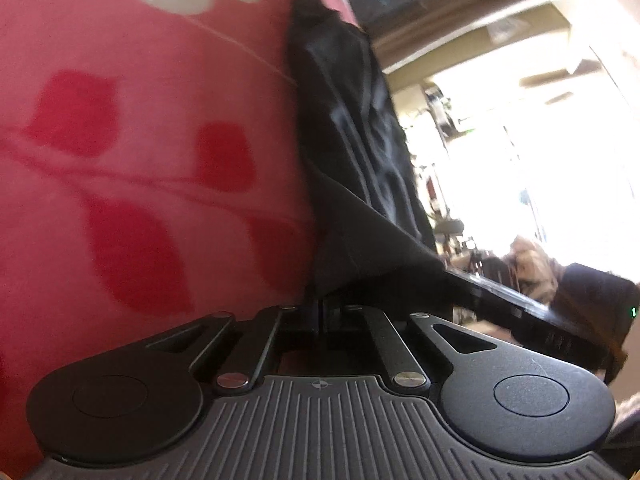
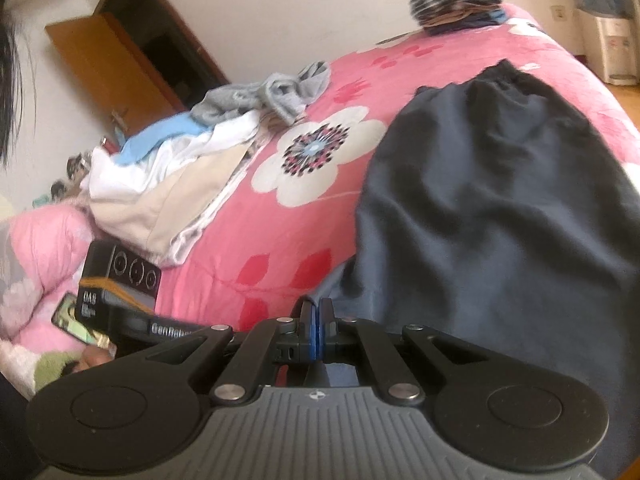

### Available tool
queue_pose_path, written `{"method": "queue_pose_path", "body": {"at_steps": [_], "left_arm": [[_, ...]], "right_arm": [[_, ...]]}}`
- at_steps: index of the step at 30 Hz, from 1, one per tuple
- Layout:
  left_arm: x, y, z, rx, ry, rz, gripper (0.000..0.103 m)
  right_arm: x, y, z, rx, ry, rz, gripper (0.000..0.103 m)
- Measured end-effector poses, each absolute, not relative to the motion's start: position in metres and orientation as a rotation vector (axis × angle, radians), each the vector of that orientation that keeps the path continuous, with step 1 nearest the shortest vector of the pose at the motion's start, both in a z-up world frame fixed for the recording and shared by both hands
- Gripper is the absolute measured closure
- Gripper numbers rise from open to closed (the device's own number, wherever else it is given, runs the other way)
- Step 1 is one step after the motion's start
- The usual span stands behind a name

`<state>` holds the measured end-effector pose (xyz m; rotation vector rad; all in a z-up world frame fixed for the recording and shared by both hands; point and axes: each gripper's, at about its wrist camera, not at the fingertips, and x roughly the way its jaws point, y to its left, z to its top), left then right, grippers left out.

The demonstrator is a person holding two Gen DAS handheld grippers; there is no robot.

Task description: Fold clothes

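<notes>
A dark navy garment (image 2: pixel 492 200), softly creased, lies spread on the pink flowered bed (image 2: pixel 280 240) toward one o'clock. The right gripper (image 2: pixel 316 320) and left gripper (image 1: pixel 320 304) each pinch its near hem.

Pink floral bed cover (image 2: pixel 248 240): dark garment (image 2: pixel 500 200) spread flat, unfolded clothes heap (image 2: pixel 192 160), folded stack (image 2: pixel 456 4) at far end.

Right gripper (image 2: pixel 317 320) pinches the dark garment's (image 2: pixel 492 208) near edge (jaws together); pink bedspread (image 2: pixel 256 240) beneath — unfolded pile (image 2: pixel 192 160) left.
</notes>
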<state>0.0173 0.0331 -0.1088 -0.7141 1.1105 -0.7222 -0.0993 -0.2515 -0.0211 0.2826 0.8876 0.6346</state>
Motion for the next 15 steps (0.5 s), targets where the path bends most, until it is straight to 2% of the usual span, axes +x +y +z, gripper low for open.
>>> {"method": "queue_pose_path", "body": {"at_steps": [5,6,9,11,12,15], "left_arm": [[0.017,0.044,-0.116,-0.778,1.137,-0.681,0.103],[0.017,0.046,-0.117,-0.791,1.142,-0.673,0.103],[0.017,0.052,-0.121,-0.829,1.157,-0.648,0.103],[0.017,0.056,-0.124,-0.852,1.166,-0.632,0.103],[0.018,0.057,-0.124,-0.845,1.167,-0.631,0.102],[0.020,0.058,-0.123,-0.825,1.170,-0.628,0.099]], "right_arm": [[-0.097,-0.222,-0.037,0.185,0.951,0.663,0.100],[-0.096,-0.217,-0.041,0.179,0.969,0.670,0.097],[-0.095,-0.207,-0.049,0.151,1.028,0.666,0.080],[-0.099,-0.213,-0.043,0.148,1.007,0.654,0.075],[-0.102,-0.216,-0.040,0.147,0.994,0.648,0.070],[-0.110,-0.230,-0.030,0.140,0.976,0.643,0.067]]}}
